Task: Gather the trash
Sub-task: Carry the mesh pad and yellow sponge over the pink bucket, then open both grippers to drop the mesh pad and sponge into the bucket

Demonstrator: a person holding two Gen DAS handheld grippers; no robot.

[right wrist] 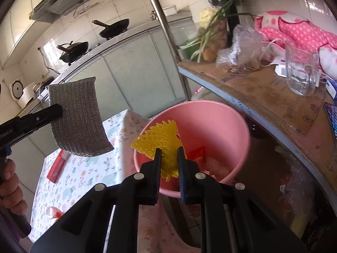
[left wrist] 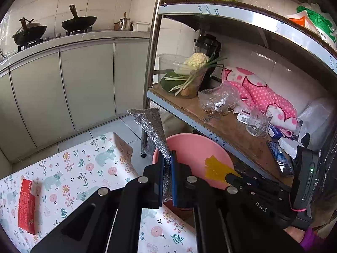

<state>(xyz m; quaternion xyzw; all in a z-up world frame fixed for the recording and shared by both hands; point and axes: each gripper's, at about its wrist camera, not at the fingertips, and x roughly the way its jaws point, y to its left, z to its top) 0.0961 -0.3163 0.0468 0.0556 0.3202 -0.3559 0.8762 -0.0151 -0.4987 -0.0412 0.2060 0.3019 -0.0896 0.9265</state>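
Left gripper (left wrist: pixel 167 164) clenched on grey scouring pad (right wrist: pixel 79 118), right gripper (right wrist: pixel 169 156) clenched on yellow mesh cloth (right wrist: pixel 162 139), both poised at pink bin (right wrist: pixel 210 113) beside table. Likely risk: early release, pad dropping past rim onto floral tablecloth (left wrist: pixel 73 168) or floor. Red box (left wrist: pixel 27 206) uncollected on table. Tiled kitchen, woks on counter, cluttered shelf (left wrist: pixel 221 126) overhead.

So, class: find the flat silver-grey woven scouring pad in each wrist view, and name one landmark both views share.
Left wrist view: the silver-grey scouring pad rises just above centre, clamped edge-on in the left tool.
Right wrist view: it hangs left of centre, broad face showing, over the floral tablecloth.
Shared landmark: the round pink plastic bucket.
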